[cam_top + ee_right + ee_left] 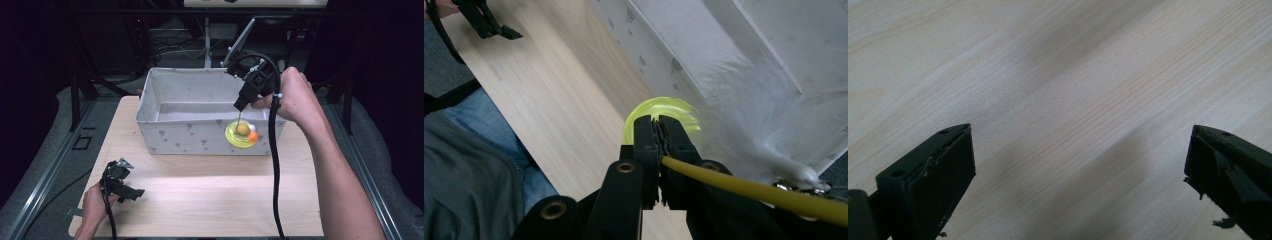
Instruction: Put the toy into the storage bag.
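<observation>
Over the fabric bin's (200, 135) front right corner, right gripper (240, 106) jaws clamp a yellow stick (744, 187) of a feather cat toy (242, 133), dangling against the bin's outer wall. Left gripper (131, 193) rests on the wooden surface (210, 200), jaws wide apart, holding nothing.

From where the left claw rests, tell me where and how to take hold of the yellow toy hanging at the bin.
Grip the thin yellow stem, just above the yellow-green disc. Come from the near, table side: the bin wall backs the toy, and the disc and balls look too wide and round for a sure pinch. The right claw already pinches the stem, so take it below that hold. The left claw is open.
</observation>
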`<control>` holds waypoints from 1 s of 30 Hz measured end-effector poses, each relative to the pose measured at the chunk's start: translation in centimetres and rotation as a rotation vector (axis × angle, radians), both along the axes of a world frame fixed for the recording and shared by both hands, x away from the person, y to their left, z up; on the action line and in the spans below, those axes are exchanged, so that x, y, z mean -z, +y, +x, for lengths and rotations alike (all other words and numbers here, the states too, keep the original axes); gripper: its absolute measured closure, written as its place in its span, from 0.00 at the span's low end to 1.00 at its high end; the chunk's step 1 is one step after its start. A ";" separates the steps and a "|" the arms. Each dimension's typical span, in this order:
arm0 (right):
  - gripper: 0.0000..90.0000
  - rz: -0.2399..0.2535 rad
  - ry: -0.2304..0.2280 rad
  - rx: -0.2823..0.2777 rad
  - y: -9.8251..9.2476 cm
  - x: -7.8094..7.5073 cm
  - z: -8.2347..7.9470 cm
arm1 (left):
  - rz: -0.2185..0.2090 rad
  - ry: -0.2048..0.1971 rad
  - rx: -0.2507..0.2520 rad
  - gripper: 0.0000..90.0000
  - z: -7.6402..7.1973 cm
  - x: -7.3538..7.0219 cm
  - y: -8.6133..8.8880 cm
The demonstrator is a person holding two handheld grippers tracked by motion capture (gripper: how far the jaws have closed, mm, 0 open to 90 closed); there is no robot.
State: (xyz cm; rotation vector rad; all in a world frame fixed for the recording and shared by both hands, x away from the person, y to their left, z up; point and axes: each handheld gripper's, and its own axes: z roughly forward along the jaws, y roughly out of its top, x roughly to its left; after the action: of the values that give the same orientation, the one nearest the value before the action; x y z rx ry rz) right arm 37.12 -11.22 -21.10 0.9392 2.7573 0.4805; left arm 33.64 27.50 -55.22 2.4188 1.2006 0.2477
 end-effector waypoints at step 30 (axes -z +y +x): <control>0.97 0.011 -0.027 0.088 -0.9 -3.6 4.0 | 0.007 0.014 0.017 0.00 0.0 0.2 -0.1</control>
State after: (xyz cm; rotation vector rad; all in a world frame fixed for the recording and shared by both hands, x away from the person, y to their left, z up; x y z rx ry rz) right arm 41.15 -12.08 -17.54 1.0442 2.6782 0.4905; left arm 33.67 27.42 -55.38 2.4393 1.1869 0.2309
